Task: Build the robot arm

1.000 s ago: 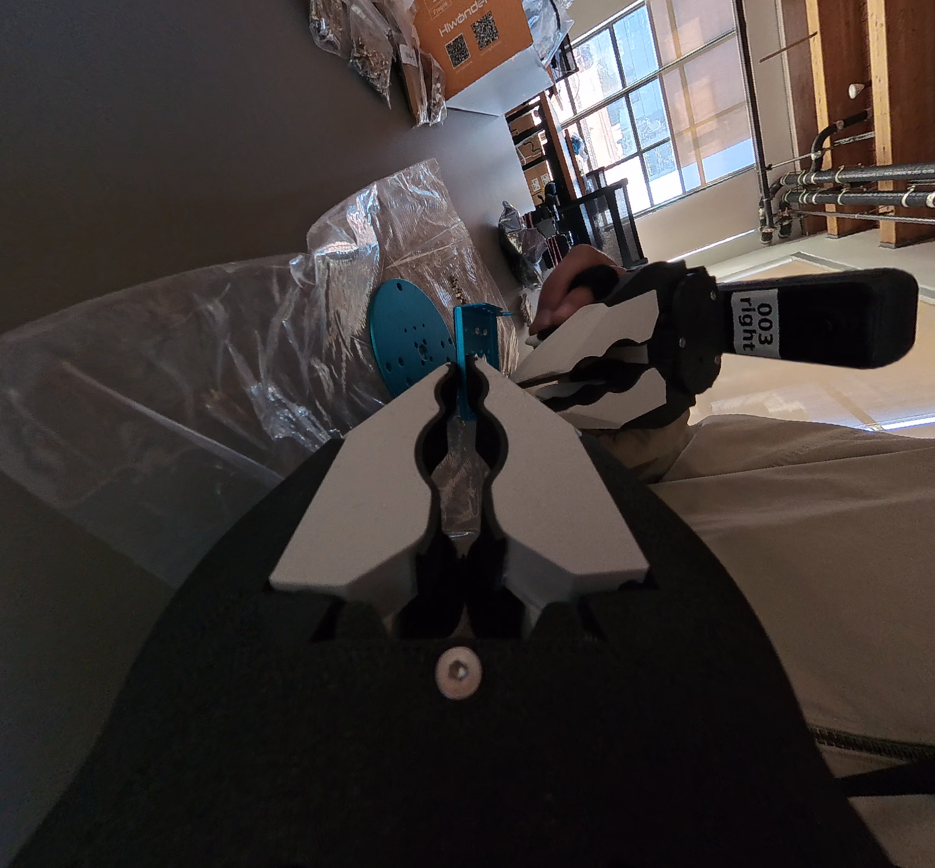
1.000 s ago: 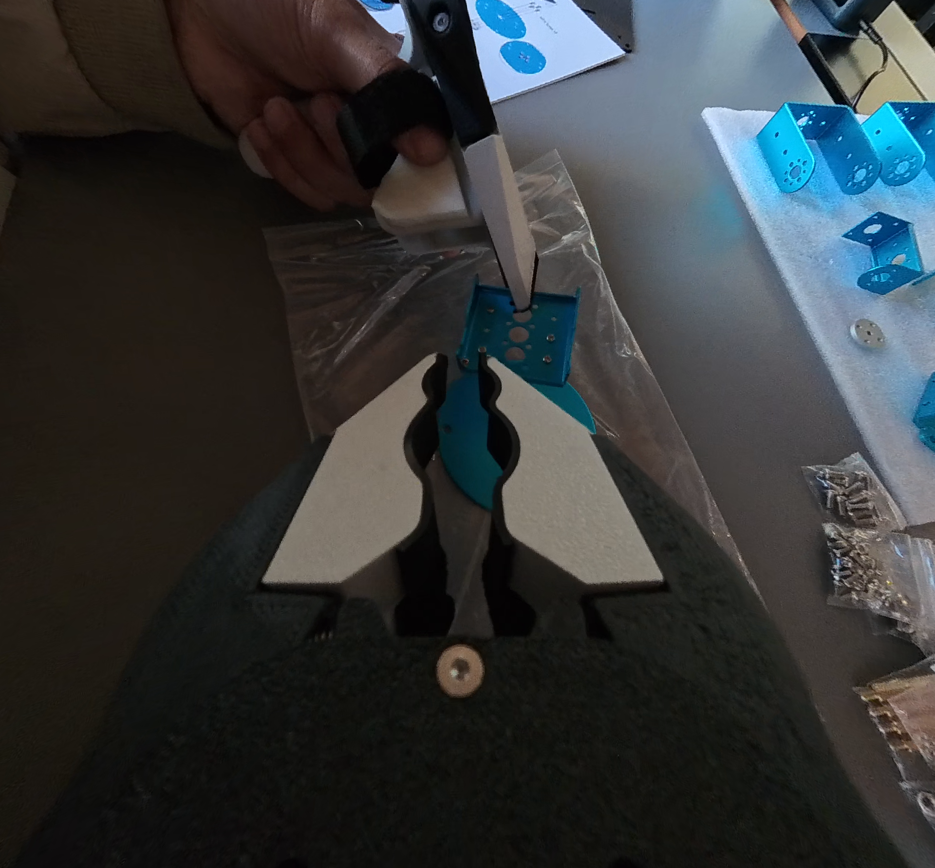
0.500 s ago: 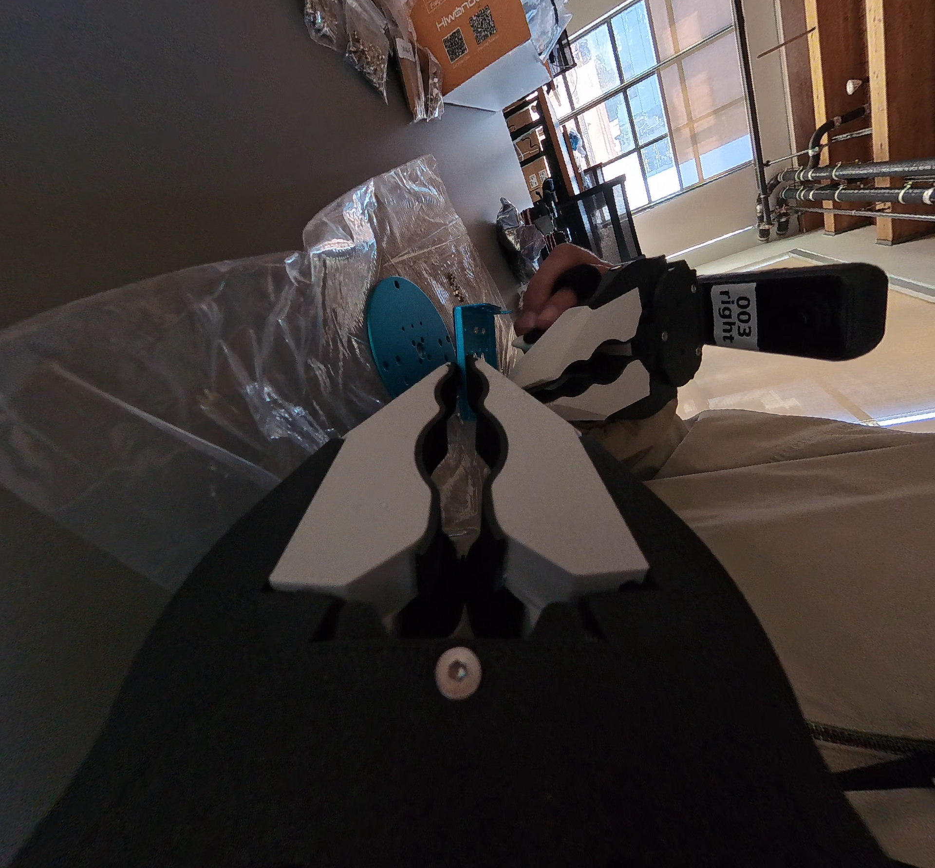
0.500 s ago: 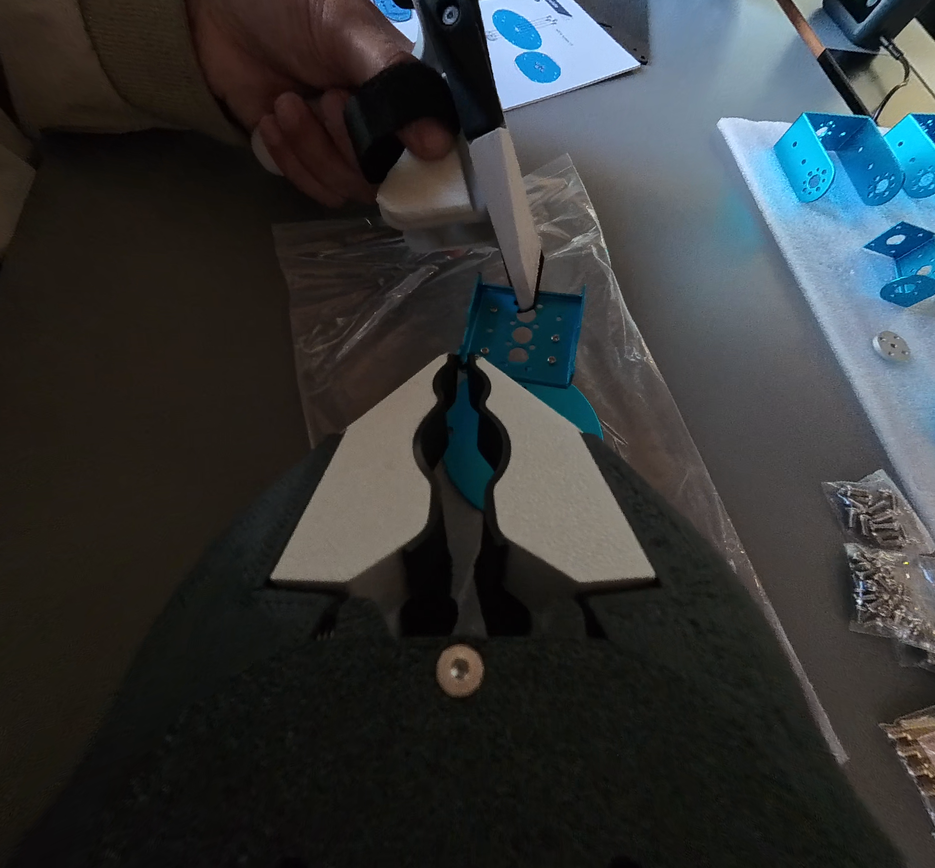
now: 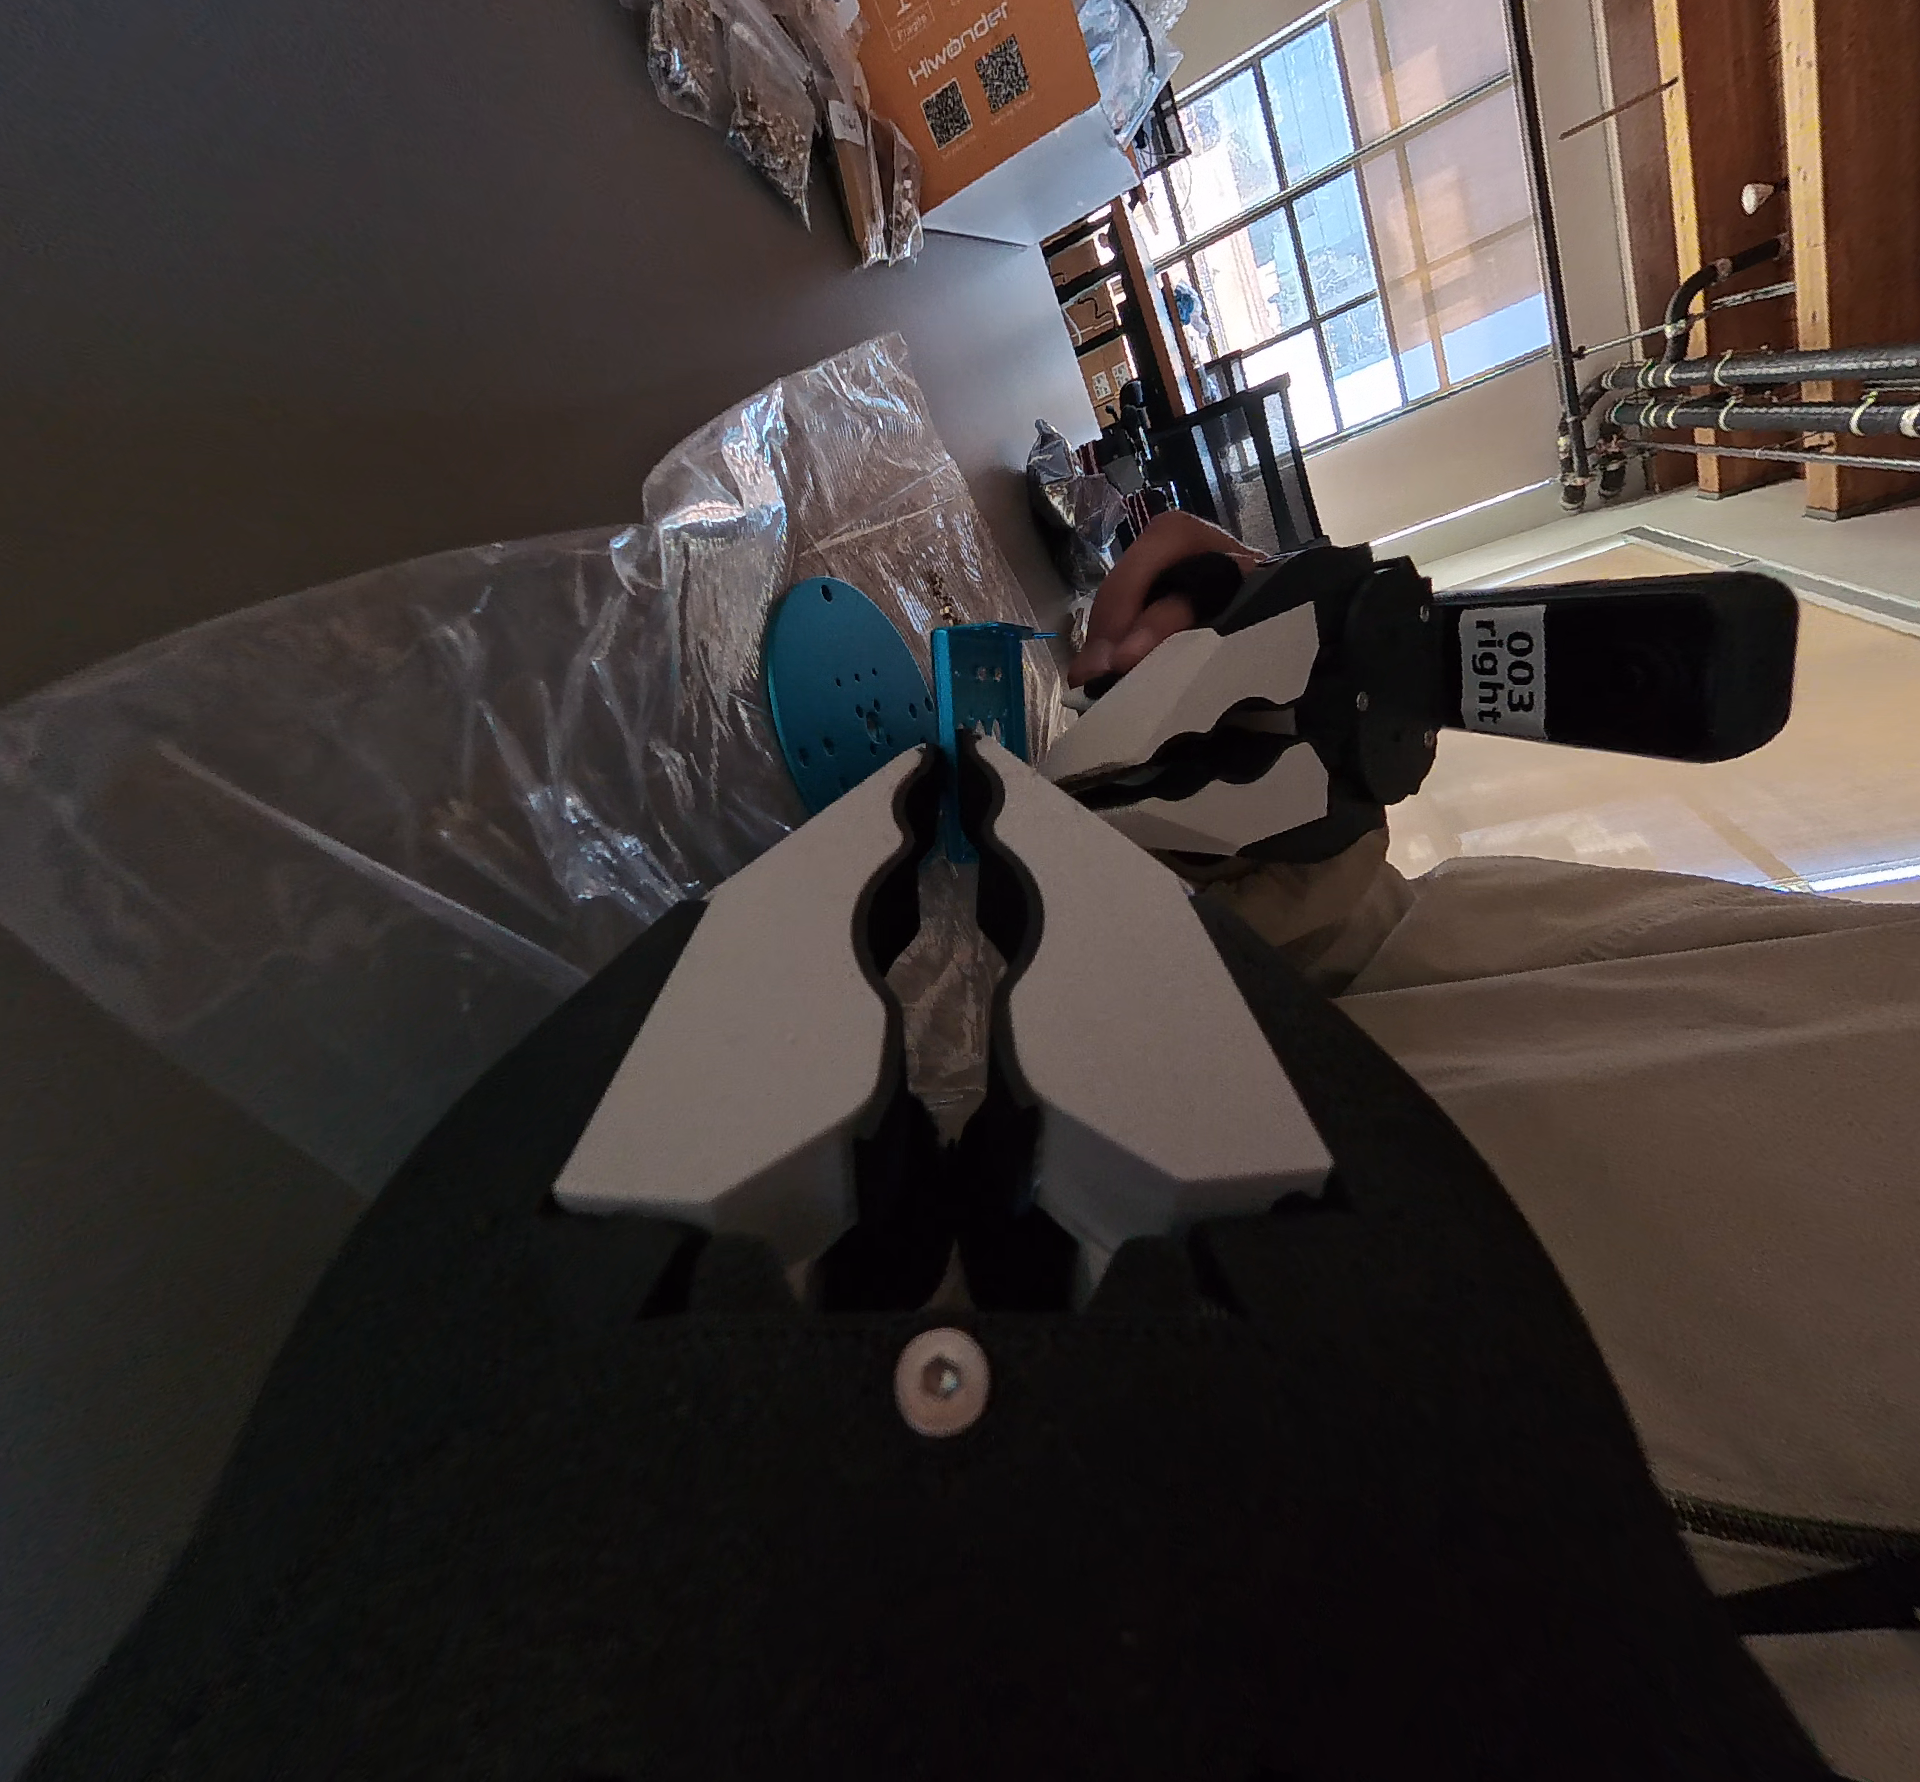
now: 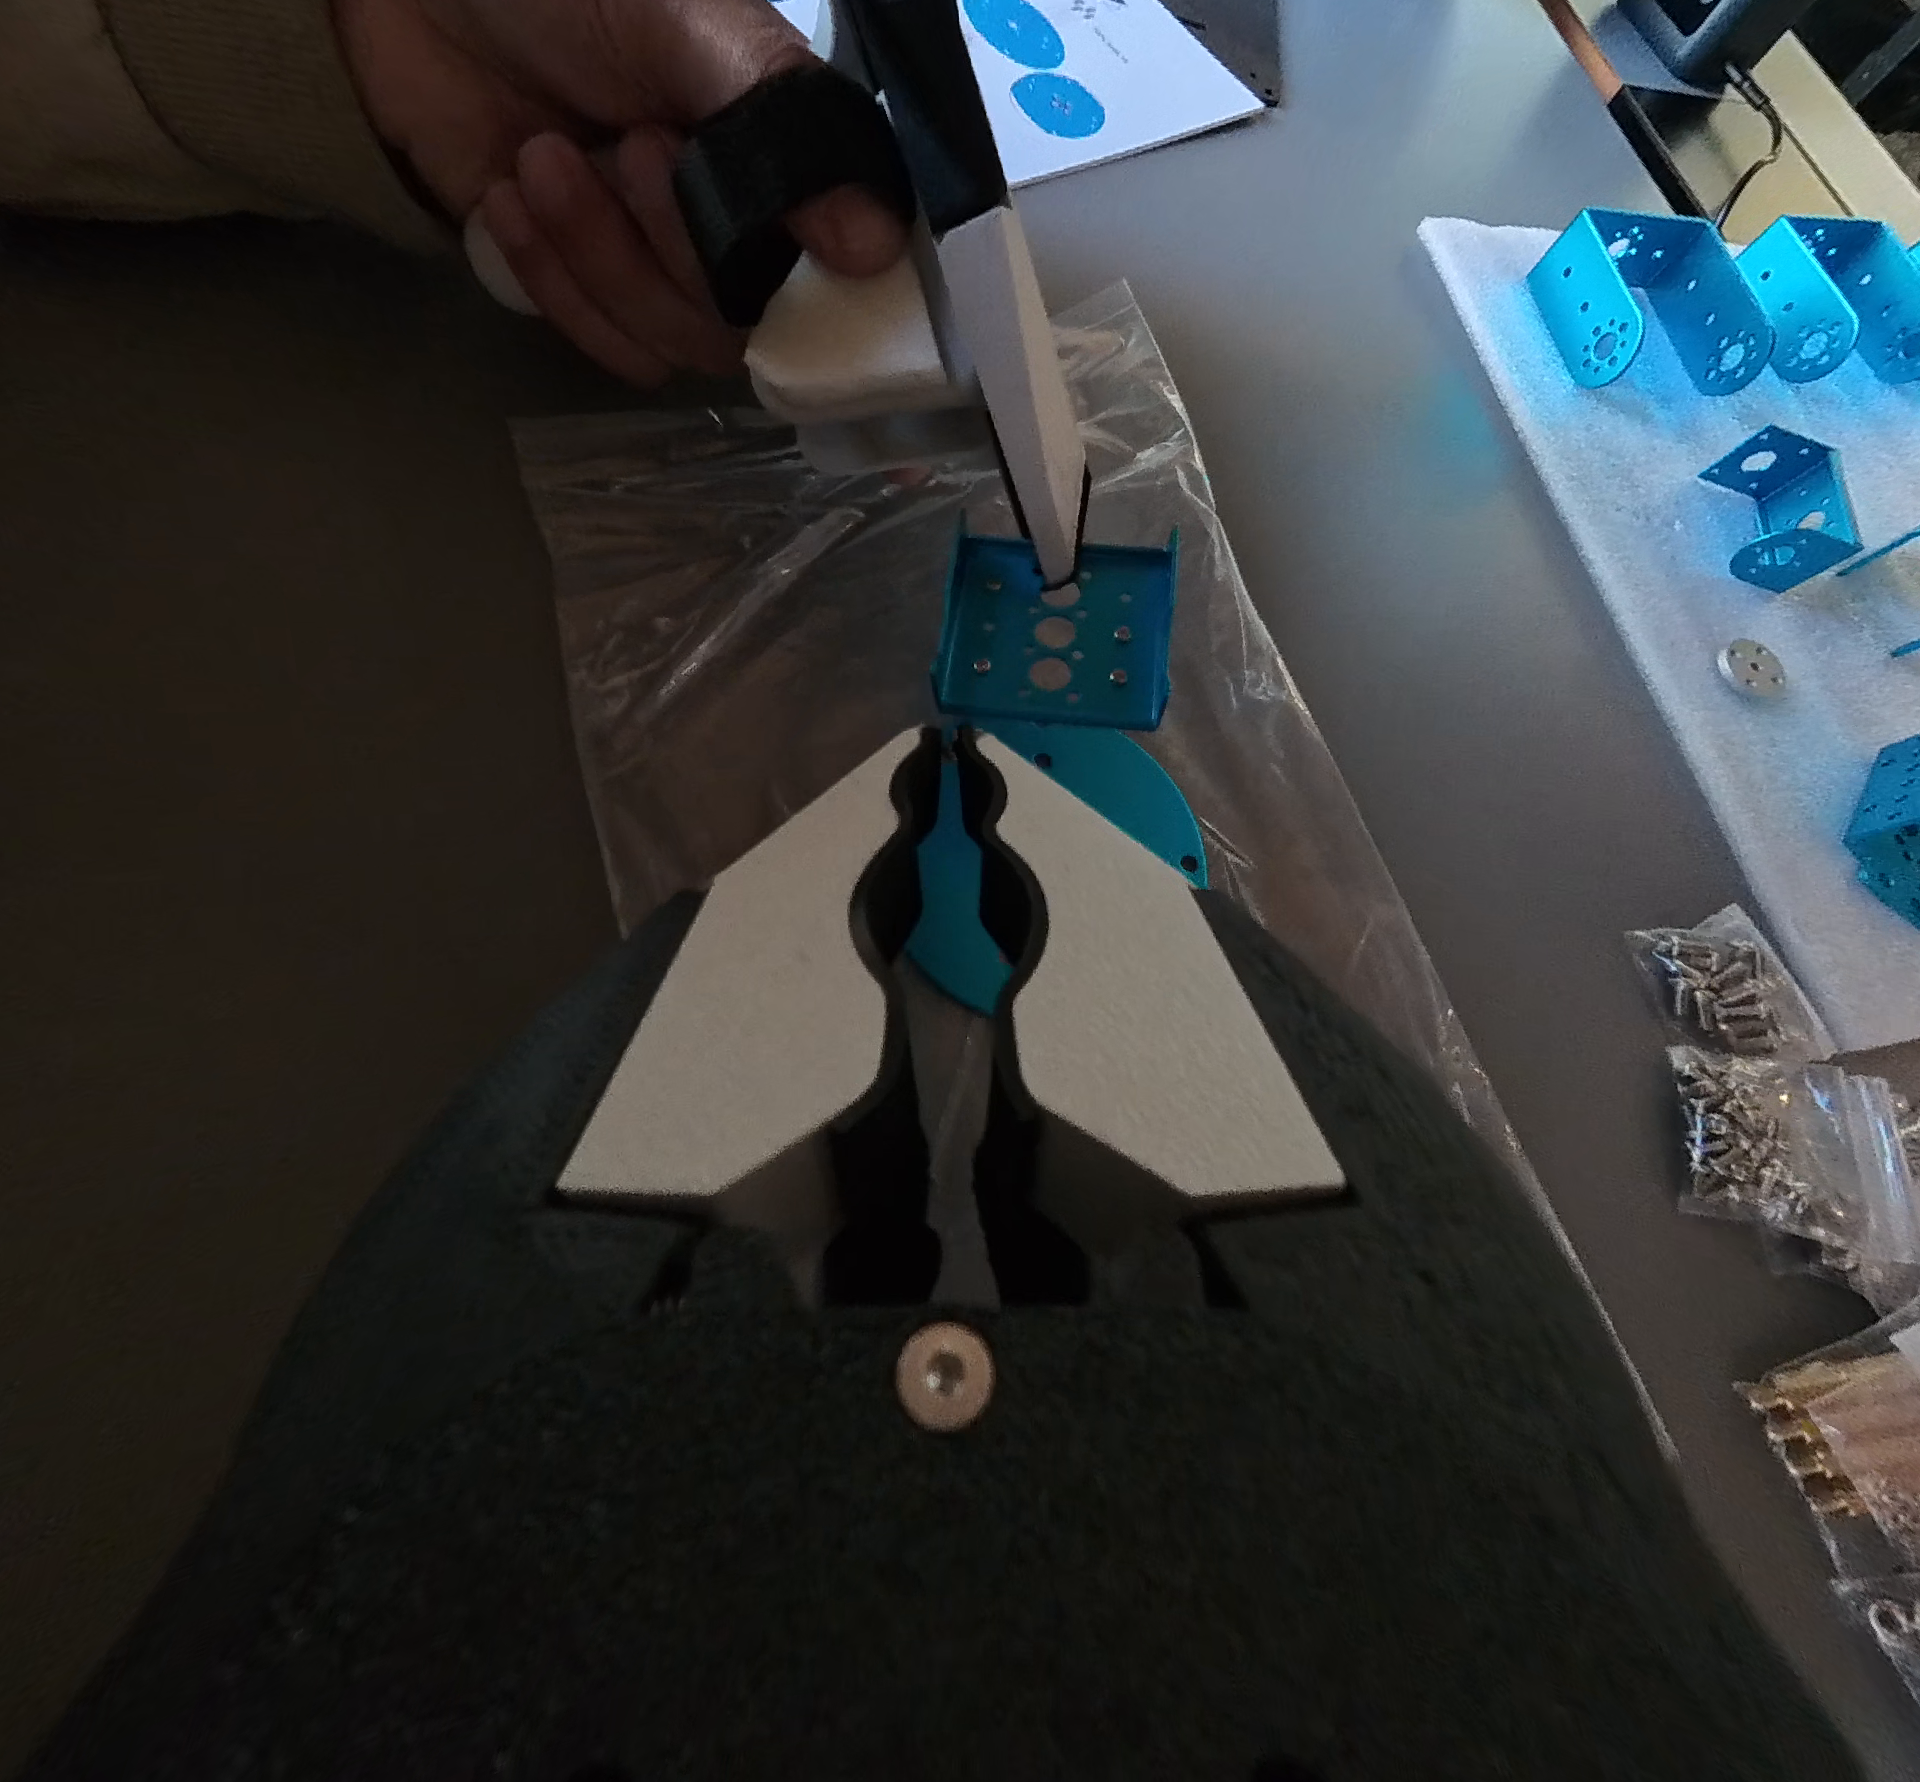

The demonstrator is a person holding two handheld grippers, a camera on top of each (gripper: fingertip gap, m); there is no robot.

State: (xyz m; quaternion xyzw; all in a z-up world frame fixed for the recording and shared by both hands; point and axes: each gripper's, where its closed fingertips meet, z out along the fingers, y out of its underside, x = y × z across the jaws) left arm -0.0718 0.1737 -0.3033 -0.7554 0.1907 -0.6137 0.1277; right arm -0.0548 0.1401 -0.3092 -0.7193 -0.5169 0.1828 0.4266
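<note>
1. Left tongs (image 5: 958,764) are seen clamped on 1 wall of a small blue bracket (image 6: 1055,636); in the right wrist view they (image 6: 1058,566) come down from above onto the bracket's far edge, gripped by a hand (image 6: 613,122).
2. Right tongs (image 6: 958,745) are clamped on a thin blue disc (image 6: 961,911), which is held edge-on between the jaws, so that its flat face is turned sideways.
3. In the left wrist view the disc (image 5: 847,709) stands upright just left of the bracket (image 5: 977,704), and the right tongs (image 5: 1075,776) reach in from the right, below and beside the bracket.
4. Bracket and disc lie very close: the bracket's near edge sits just past the right tongs' tips and right at the disc's upper edge. Whether the 2 parts touch cannot be told.
5. The bracket's drilled floor is turned toward the right wrist camera, its 2 side walls rising toward the viewer; the disc's plane runs roughly square to that floor.
6. Both parts are held above a clear plastic bag (image 6: 727,589) that lies flat on the grey table (image 6: 1351,537).
7. Off to the right, well apart, a white foam sheet (image 6: 1621,527) carries more blue brackets (image 6: 1652,298), and bags of screws (image 6: 1756,1109) lie nearer the table's edge.
8. A printed sheet (image 6: 1122,70) lies beyond the left tongs.
</note>
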